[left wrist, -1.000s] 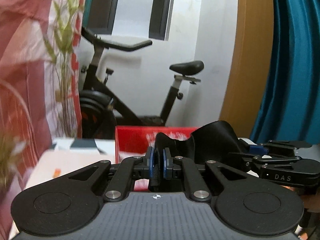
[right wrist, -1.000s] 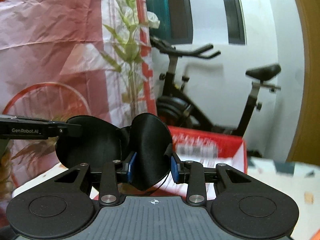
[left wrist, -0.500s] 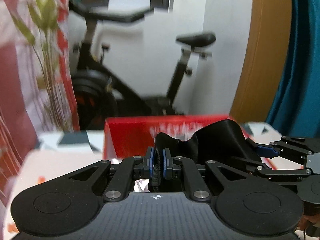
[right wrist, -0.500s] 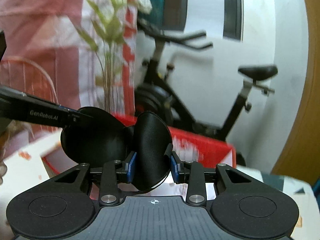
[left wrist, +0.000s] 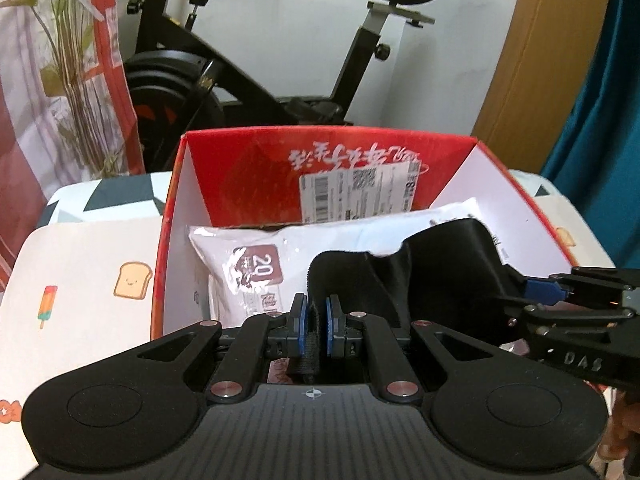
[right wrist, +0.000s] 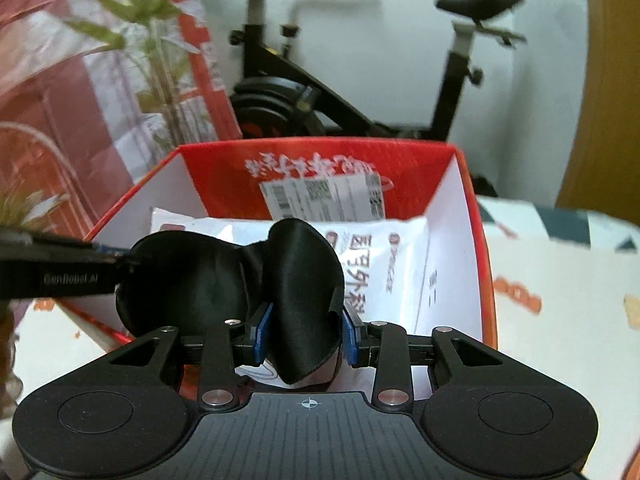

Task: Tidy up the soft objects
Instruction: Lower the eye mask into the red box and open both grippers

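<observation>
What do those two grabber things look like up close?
Both are matte black. The left gripper and right gripper each have blue pads on their fingers, silver screws, round discs on the body and a small crosshair mark. White lettering on their sides reads "DAS" and "GenRobot.AI".

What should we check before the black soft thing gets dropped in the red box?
1. Left gripper shut on the black eye mask: ok.
2. Right gripper shut on the mask's other end: ok.
3. Mask hangs over the open red box: ok.
4. Room in the box: cannot tell; a white packet already lies inside.
5. Mask touching the packet: cannot tell.
</observation>
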The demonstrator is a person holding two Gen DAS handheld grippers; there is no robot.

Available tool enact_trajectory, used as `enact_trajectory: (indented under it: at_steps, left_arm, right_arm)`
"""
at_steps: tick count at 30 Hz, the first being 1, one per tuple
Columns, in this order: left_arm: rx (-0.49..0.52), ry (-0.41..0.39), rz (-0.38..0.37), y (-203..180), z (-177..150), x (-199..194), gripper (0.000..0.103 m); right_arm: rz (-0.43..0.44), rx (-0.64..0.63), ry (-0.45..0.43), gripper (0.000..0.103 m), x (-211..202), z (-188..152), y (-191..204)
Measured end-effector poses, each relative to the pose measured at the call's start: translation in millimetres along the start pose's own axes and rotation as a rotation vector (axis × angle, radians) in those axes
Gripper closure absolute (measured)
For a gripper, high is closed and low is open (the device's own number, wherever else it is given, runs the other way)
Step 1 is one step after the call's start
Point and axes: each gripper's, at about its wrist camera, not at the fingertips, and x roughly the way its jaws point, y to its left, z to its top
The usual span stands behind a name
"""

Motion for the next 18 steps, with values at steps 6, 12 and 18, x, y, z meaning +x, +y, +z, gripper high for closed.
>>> enact_trajectory:
  at_steps: [6,12,18]
  left_arm:
    - [0.012,0.028,0.033,0.7,0.2,5.3,0.082]
    - [0.095,-0.052,0.057,-7.9,-0.2,-12.0,0.048]
    - [0.1,-0.157,0.067,-12.2,-3.2,-39.9,0.02]
  right_arm:
    - [-0.044,0.072,0.036,0.063,2.8,0.9,-9.6]
    - [-0.115,-0.038,0.0,0.029,-9.9,4.8,9.7]
    - [-0.124,-0.079,-0.063,0.001,-33.5,9.0,20.5]
